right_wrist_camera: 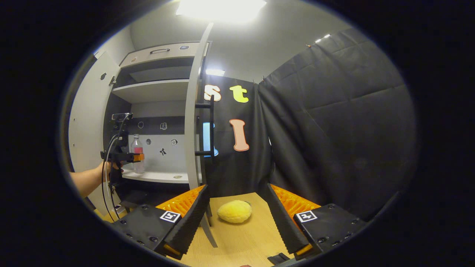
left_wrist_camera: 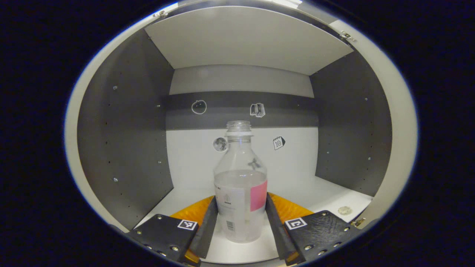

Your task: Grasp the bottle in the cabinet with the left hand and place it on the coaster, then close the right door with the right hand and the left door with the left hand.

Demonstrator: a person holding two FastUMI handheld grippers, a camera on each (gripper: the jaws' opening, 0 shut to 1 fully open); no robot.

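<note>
**Closing on the bottle inside the cabinet**

My left gripper (left_wrist_camera: 240,222) is reaching into the cabinet (left_wrist_camera: 122,129) with its two fingers (left_wrist_camera: 207,226) set either side of the bottle (left_wrist_camera: 240,193). The pads lie right against the lower body, by the label, but through the clear plastic I can't quite tell whether both are pressing yet, so I won't call this a grip. To do it well I should squeeze evenly and low, below the water line, keep the bottle upright, lift it just clear of the white shelf (left_wrist_camera: 326,193), then draw straight back out between the side walls. The bottle has no cap, so any tilt could spill.

The bottle stands centred between my left fingers, on the shelf and well forward of the back wall. A small round thing (left_wrist_camera: 344,210) lies on the shelf to the right, near the front edge — well apart from the bottle.

From the right gripper view I see the left gripper (right_wrist_camera: 138,157), held by a hand (right_wrist_camera: 107,168), level with the bottle (right_wrist_camera: 138,154) in the open cabinet. My right gripper (right_wrist_camera: 237,222) is released, fingers spread wide and holding nothing, above the wooden table (right_wrist_camera: 241,241). A yellow plush lump (right_wrist_camera: 234,211) lies on the table ahead of it, and the right door (right_wrist_camera: 193,122) stands open edge-on — waiting its turn.
</note>
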